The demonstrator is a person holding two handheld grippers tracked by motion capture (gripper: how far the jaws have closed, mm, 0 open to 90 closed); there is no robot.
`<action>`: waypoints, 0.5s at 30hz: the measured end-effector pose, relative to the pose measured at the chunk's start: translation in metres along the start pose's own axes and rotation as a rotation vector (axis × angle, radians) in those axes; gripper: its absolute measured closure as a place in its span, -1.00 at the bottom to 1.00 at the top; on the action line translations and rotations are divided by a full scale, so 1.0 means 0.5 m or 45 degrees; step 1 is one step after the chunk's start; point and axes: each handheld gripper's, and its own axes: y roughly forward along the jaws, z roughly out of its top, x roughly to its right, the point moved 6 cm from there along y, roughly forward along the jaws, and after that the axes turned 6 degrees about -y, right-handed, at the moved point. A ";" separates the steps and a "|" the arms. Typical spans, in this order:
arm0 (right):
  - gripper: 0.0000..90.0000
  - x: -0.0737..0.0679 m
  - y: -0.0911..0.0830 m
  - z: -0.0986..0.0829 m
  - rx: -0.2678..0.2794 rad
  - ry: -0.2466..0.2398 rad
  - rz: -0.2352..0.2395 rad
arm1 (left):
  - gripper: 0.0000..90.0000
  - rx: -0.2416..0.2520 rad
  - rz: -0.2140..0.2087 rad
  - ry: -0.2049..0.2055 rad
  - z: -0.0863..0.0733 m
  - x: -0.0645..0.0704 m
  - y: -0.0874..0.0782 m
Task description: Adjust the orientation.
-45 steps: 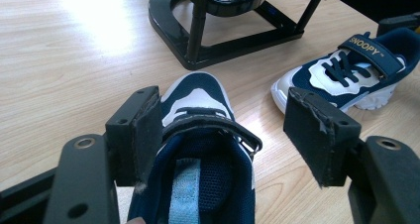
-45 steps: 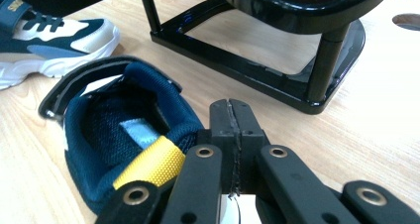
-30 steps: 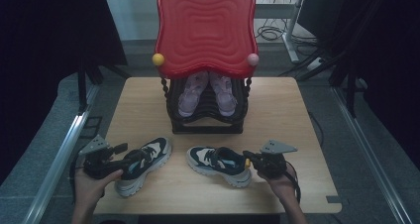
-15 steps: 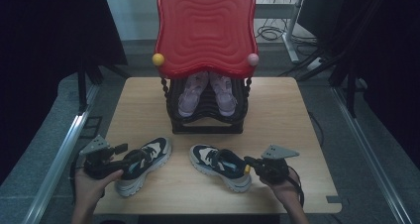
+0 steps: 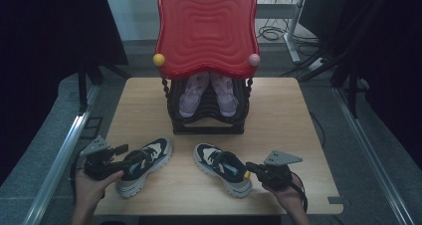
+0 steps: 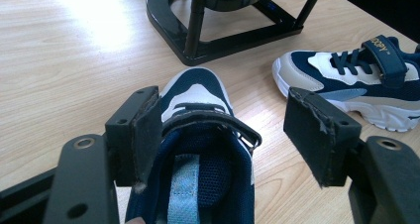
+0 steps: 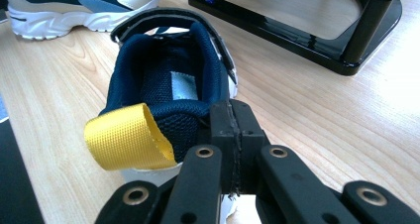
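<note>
Two navy-and-white sneakers lie on the wooden table (image 5: 286, 120), toes toward the rack. My left gripper (image 5: 124, 159) is open around the heel end of the left sneaker (image 5: 147, 163). In the left gripper view one pad (image 6: 143, 130) rests against the collar of that sneaker (image 6: 198, 95), and the other pad stands apart to the right. My right gripper (image 5: 250, 168) is shut on the heel rim of the right sneaker (image 5: 221, 168). In the right gripper view its jaws (image 7: 232, 130) pinch the collar beside the yellow pull tab (image 7: 126, 137).
A black shoe rack (image 5: 206, 128) stands mid-table holding a lilac pair of shoes (image 5: 209, 93), under a red wavy panel (image 5: 206, 31) with a yellow and a pink knob. The table's front edge runs just below both hands.
The right gripper has drawn back toward the front edge, and the right sneaker has shifted slightly with it. The left gripper and left sneaker have stayed put.
</note>
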 end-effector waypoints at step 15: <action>0.99 -0.020 -0.010 -0.007 0.007 -0.009 0.004 | -0.30 0.004 0.001 -0.001 0.001 -0.002 -0.003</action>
